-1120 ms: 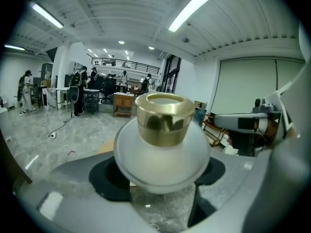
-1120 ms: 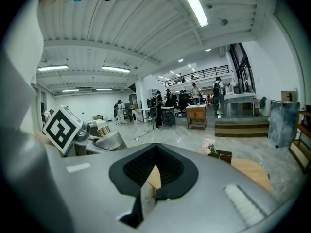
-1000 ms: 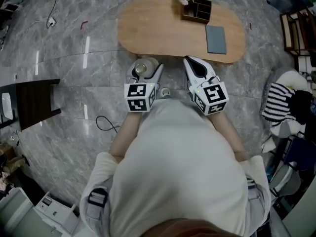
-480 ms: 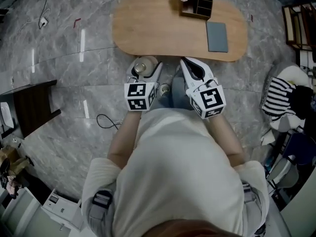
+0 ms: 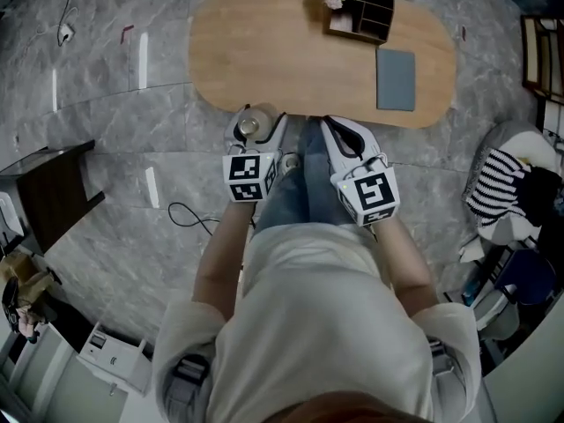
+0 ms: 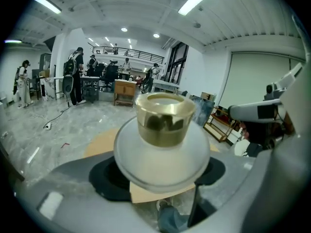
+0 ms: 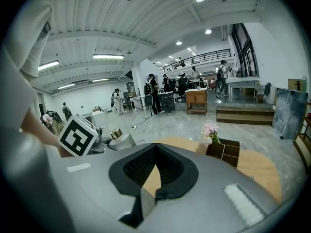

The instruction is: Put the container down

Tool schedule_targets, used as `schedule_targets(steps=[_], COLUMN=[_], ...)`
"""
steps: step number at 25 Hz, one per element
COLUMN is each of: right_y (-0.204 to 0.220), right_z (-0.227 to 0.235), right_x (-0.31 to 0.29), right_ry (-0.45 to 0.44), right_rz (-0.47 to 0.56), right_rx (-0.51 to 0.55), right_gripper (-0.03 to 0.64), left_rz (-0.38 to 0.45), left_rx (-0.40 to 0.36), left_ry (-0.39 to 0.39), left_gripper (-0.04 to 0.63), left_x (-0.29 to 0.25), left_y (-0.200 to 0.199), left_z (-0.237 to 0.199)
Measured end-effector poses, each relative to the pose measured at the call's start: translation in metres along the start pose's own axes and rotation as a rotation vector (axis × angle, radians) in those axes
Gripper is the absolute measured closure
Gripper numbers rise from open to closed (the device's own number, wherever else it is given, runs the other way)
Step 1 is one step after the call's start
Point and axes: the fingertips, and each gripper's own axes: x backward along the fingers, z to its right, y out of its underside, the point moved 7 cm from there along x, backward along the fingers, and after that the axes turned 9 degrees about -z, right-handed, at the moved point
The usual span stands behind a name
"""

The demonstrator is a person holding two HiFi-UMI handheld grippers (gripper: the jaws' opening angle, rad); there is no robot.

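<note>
Table (image 5: pixel 291 55) has come closer at 12 o'clock. Left tongs (image 5: pixel 257 129) grip the jar (image 6: pixel 164 130); right tongs (image 5: pixel 342 132) closed, empty. Reach forward, lower it upright onto bare wood, then release.

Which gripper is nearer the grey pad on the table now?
Right. The right gripper hovers at the near edge of the table, diagonally short of the grey pad; the left gripper, shut on the container, is farther to the left.
</note>
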Motion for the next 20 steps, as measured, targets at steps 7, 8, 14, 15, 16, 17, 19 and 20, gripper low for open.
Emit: schedule_targets(steps=[7,8,14,15,16,17,19,20], right_y=[0.018,0.021,0.044,0.049,0.054,0.059,0.067,0.071], right_z=[0.034,0.039,0.059,0.062,0.065,0.067,0.071,0.073], right_x=[-0.050,-0.057,-0.093,-0.097,-0.102,-0.106,-0.115,-0.119], right_ry=[-0.019,-0.022,-0.036,-0.039,-0.041,-0.043,-0.047,-0.049], right_rz=[-0.063,-0.070,-0.120,-0.130,-0.141,-0.151,-0.169,-0.176], right_rx=[-0.029,-0.036,-0.065,-0.074,-0.082,-0.090,-0.100,-0.103], right_gripper=[0.615,0.615,0.615,0.615,0.615,0.615,0.615,0.615], left_rz=[-0.049,-0.059,-0.101,-0.115,-0.129,-0.140,-0.156,-0.162], left_rx=[-0.009,-0.010,-0.036,-0.044,-0.050,-0.054,-0.063,-0.069], left_ry=[-0.020,-0.025,-0.050,-0.050,-0.049,-0.048,-0.047,-0.048], left_gripper=[0.247,0.248,0.249,0.248,0.249,0.247,0.248,0.249], left_x=[-0.076,-0.087,-0.152,-0.162,-0.172,-0.181,-0.199,-0.207], left_y=[0.003,0.005,0.018,0.025,0.029,0.033,0.039,0.041], left_z=[-0.022,-0.025,-0.042,-0.045,-0.047,-0.049,-0.053,-0.056])
